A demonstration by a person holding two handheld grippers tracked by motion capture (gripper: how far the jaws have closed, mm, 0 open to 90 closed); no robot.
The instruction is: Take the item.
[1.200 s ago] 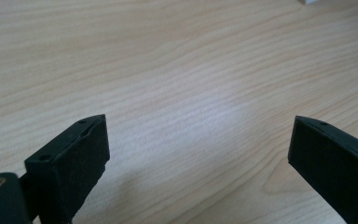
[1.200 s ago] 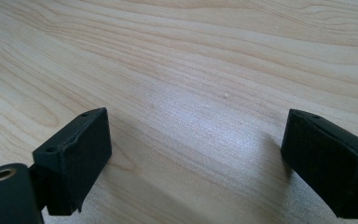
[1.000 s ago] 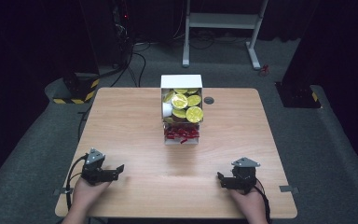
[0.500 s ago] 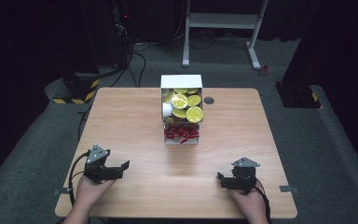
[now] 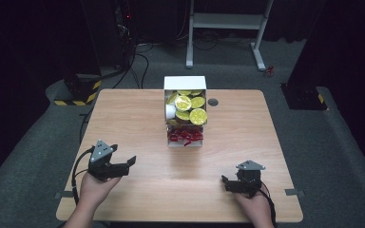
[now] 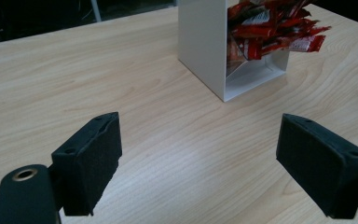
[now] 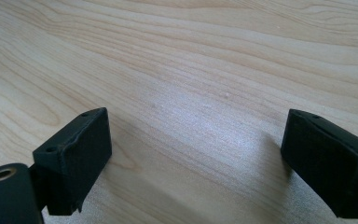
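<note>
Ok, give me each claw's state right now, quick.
Left claw: open, holding nothing, jaws have just been closing a little.
Right claw: open, holding nothing.

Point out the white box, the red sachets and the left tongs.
white box [image 6: 200, 51]: left gripper view, its plain side wall.
red sachets [image 6: 265, 32]: left gripper view, middle of the pile.
left tongs [image 5: 123, 166]: high view, between the open jaws.

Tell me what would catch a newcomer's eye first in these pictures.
The white box at the middle of the table's far side stands out, with yellow-lidded cups in its upper part and red packets in the open bottom. Nearer the person, the left gripper and right gripper flank it, both open and holding nothing.
</note>
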